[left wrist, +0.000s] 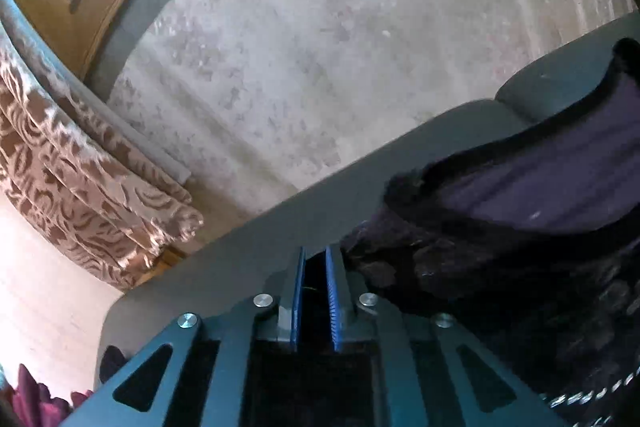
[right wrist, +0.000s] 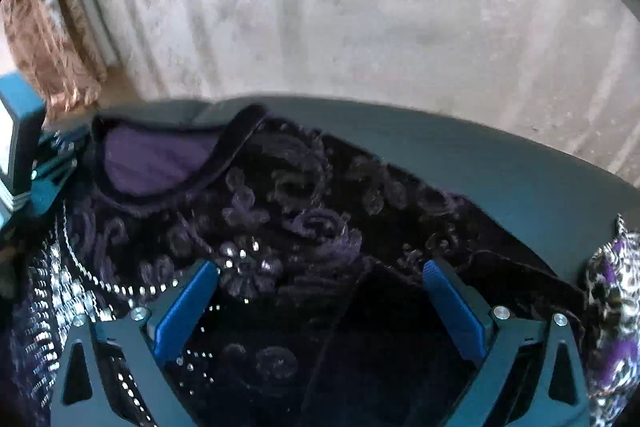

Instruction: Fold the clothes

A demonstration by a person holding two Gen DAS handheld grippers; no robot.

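Lying across the grey bench [right wrist: 500, 163], the dark purple garment [right wrist: 304, 211] showed its embroidered scrolls, a sequinned flower and lines of silver beads, with its neckline open to a plain purple lining [right wrist: 152, 159] toward the far left edge. The right gripper [right wrist: 320, 291] hung just over the cloth near its middle, its blue fingers [right wrist: 188, 303] spread wide with nothing between them, a dark fold of fabric showing in the gap below. The left gripper [left wrist: 316, 291] sat at the bench's left side beside the neckline, its blue fingers [left wrist: 332, 291] drawn nearly together with only a narrow dark slot between; I could not tell whether any cloth was pinched there. In the left wrist view the garment [left wrist: 520, 227] lay just to the right of that gripper, its black-trimmed collar curling up off the bench [left wrist: 240, 267]. In the right wrist view the body of the left gripper showed at the far left edge, next to the collar. A leopard-print cloth [right wrist: 612, 307] with purple patches rested at the bench's right edge, and a crimson cloth [left wrist: 32, 399] showed beyond the bench's left corner. A pale carpet [left wrist: 340, 47] and a patterned brown curtain [left wrist: 80, 195] lay beyond the bench.
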